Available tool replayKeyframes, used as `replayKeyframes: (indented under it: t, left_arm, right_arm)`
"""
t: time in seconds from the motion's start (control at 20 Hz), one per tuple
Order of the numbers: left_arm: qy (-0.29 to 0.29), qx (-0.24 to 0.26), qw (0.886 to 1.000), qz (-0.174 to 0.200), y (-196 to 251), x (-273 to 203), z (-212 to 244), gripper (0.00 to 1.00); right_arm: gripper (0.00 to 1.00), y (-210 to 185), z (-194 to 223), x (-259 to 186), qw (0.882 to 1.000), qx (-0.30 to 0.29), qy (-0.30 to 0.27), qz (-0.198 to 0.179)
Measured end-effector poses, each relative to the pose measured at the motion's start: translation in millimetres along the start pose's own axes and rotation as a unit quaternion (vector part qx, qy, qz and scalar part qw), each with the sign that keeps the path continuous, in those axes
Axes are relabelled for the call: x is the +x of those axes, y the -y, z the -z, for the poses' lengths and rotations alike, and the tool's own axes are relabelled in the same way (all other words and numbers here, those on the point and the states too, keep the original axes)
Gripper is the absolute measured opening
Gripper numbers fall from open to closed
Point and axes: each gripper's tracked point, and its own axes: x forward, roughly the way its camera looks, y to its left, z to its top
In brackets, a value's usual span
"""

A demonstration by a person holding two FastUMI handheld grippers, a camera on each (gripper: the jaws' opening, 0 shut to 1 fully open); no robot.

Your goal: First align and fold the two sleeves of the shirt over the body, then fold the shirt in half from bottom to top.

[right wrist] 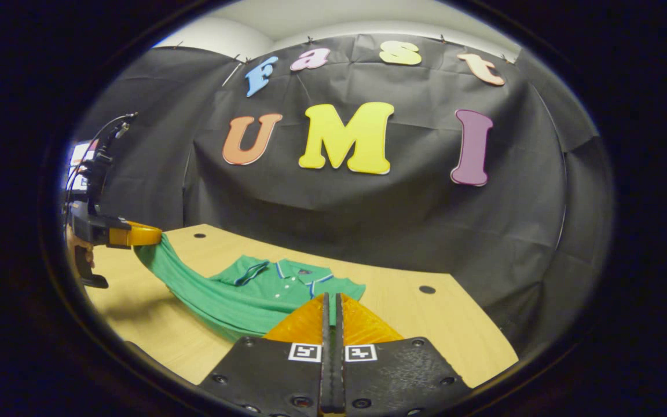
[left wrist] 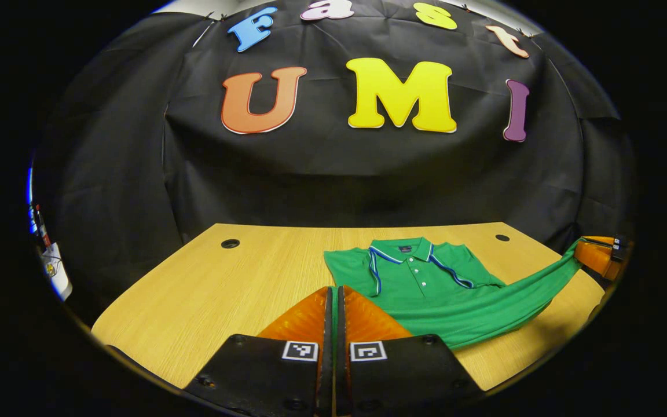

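Shirt (left wrist: 426, 275): green polo, blue-and-white trim on collar and placket, white buttons. Collar end lies flat at the far half of the table, sleeves folded in over the body. Bottom hem is lifted off the surface and stretched between the two grippers.
Table (left wrist: 206, 289): light wood grain, two dark round cable holes near the far corners. Shadow of the raised hem falls on the near side.
Hem span: in the right gripper view the cloth (right wrist: 194, 289) sags in a band from the far gripper down to the near fingers; it hangs clear of the table at the left end.
Left gripper (left wrist: 333, 301): fingers pressed together, thin strip of green cloth visible in the seam between them, so pinching the hem corner. Seen from the other camera (right wrist: 148, 234) its tips are clamped on the cloth edge, raised above the table.
Right gripper (right wrist: 332, 310): fingers closed tight, green cloth caught between the tips. From the left gripper view (left wrist: 591, 255) it sits at the far right, gripping the other hem corner, above table level.
Hand (right wrist: 79, 249): partly visible behind the left gripper, blurred.
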Motion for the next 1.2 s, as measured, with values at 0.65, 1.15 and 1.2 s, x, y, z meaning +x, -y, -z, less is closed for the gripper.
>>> replayKeyframes:
  t: [0.65,1.15,1.2]
  left_arm:
    - [-0.017,-0.005,1.000,-0.011,-14.8,216.4,-47.0,0.07]
    - [-0.047,0.019,0.999,0.004,0.7,316.5,-4.9,0.07]
    - [-0.049,0.017,0.999,0.003,-0.6,318.9,-1.0,0.08]
  right_arm:
    - [0.00,23.5,-29.1,229.4,0.999,-0.006,0.027,0.029]
    - [0.00,56.3,48.4,338.0,0.998,0.005,-0.034,0.060]
    - [0.00,58.5,49.6,341.7,0.998,0.009,-0.024,0.061]
